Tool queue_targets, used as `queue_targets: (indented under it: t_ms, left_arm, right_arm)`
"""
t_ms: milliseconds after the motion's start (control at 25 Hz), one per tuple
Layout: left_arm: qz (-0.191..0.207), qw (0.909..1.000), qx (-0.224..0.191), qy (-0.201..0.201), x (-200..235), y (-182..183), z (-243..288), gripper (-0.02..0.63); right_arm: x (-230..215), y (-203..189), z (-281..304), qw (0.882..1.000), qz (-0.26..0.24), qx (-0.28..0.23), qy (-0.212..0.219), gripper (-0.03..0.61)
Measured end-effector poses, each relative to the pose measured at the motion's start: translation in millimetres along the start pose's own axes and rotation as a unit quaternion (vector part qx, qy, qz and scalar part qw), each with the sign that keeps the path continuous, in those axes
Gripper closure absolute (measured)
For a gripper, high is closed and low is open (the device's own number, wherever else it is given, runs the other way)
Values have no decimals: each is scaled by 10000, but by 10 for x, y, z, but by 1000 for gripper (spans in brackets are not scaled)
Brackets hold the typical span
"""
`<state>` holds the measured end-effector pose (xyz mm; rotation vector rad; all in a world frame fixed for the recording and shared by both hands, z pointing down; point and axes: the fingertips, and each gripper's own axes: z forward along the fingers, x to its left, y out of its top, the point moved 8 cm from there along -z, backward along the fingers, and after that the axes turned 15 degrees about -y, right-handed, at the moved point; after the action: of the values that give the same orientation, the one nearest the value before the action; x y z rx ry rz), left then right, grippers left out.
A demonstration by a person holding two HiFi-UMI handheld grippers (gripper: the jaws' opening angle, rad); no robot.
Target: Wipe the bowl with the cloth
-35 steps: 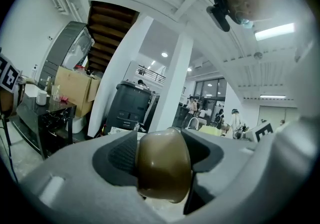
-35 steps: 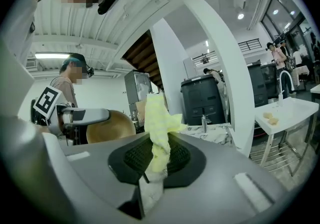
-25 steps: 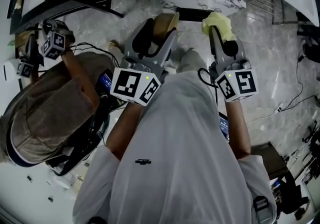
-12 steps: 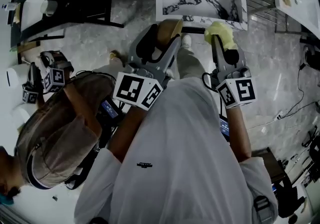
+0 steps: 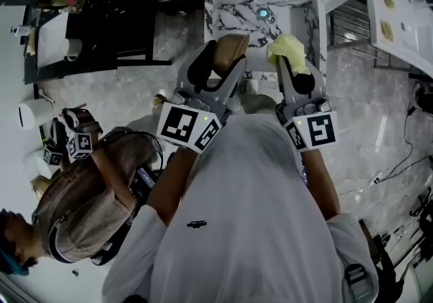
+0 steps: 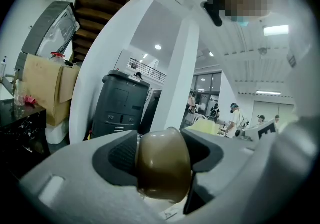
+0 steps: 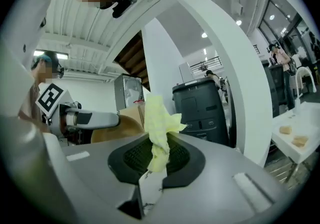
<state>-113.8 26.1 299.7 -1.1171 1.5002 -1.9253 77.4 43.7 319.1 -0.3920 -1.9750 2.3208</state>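
Observation:
My left gripper (image 5: pixel 220 58) is shut on a brown bowl (image 5: pixel 227 48), held by its rim in front of my chest. In the left gripper view the bowl (image 6: pixel 164 163) fills the gap between the jaws. My right gripper (image 5: pixel 289 58) is shut on a yellow cloth (image 5: pixel 287 48), which stands up crumpled from the jaws in the right gripper view (image 7: pixel 159 133). Bowl and cloth are side by side, a short gap apart, both raised above the floor near a marbled sink (image 5: pixel 301 11).
The marbled sink with a round drain (image 5: pixel 263 13) lies straight ahead. A second person (image 5: pixel 88 193) with their own marked grippers stands at my left. A dark table (image 5: pixel 95 31) is at far left, a white counter (image 5: pixel 399 17) at far right.
The view has moved forward: the marbled sink has come fully into sight ahead. Both grippers keep their hold and stay side by side. The person at my left has slid lower in the frame.

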Motion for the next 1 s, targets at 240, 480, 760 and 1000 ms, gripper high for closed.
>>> queue_targets:
  t_ms: [240,480,760,1000]
  left_arm:
    - [93,10000,12,31,187,64,370,336]
    - [130,9999,68,-31,262,150,528,336]
    - [732,9936,561,-645,476,214,674,336]
    - [484,9950,453,-745,665,324,640,336]
  right_arm:
    - [-164,33,291,9993,-294,91,-230,540]
    - [-161,135,405,10000,-68,-8,63,540]
    - [-247,274,746,9984,-133,21,548,538]
    - [-159,381,860,9952,-186,10,958,538]
